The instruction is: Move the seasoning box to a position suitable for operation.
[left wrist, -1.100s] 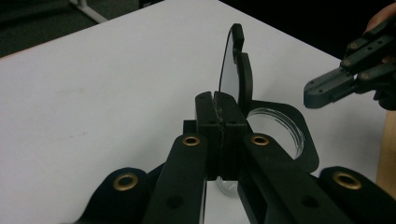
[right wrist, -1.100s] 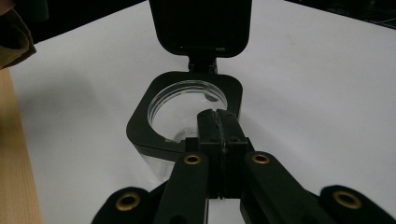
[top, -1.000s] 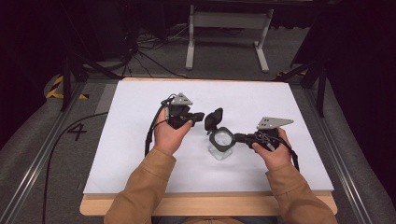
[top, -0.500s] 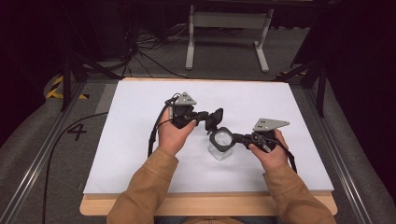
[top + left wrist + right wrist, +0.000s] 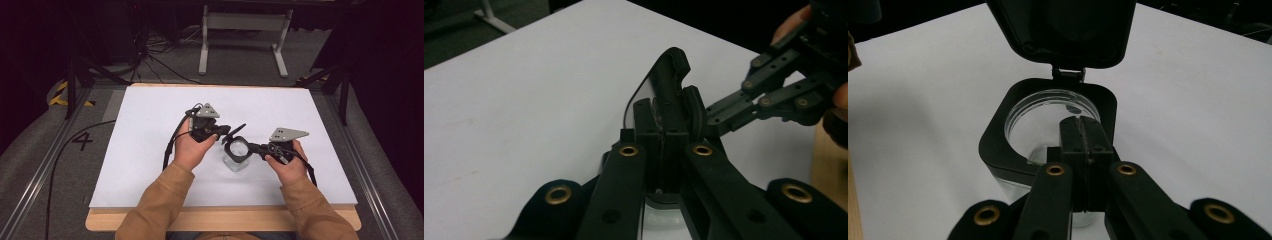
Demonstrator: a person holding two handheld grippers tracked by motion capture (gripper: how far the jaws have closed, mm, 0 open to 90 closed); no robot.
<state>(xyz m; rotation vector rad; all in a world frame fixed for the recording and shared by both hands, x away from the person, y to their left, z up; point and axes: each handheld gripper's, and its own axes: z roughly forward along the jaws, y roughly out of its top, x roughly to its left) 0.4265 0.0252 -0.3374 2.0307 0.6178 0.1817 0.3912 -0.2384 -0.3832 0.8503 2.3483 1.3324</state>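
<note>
the white surface (image 5: 150,165) carries one thing, a small clear jar (image 5: 235,161) with a black square collar, standing a little toward the person's side of the middle, between the two hands.

its black hinged lid (image 5: 233,133) stands open, tilted up and away from the person. the hinge lies on the jar's far side, so the lid's long axis runs up and away from the collar.

the right tongs (image 5: 256,148) come in from the jar's right and are clenched on the near rim of the collar, pinning the jar in place. the left tongs (image 5: 223,134) come in from the jar's left and are clenched on the lid's edge.

my guess is that the lid is the part to be moved. the left tongs alone grip it, and any swing must pivot about that far hinge while the right tongs brace the collar.
</note>
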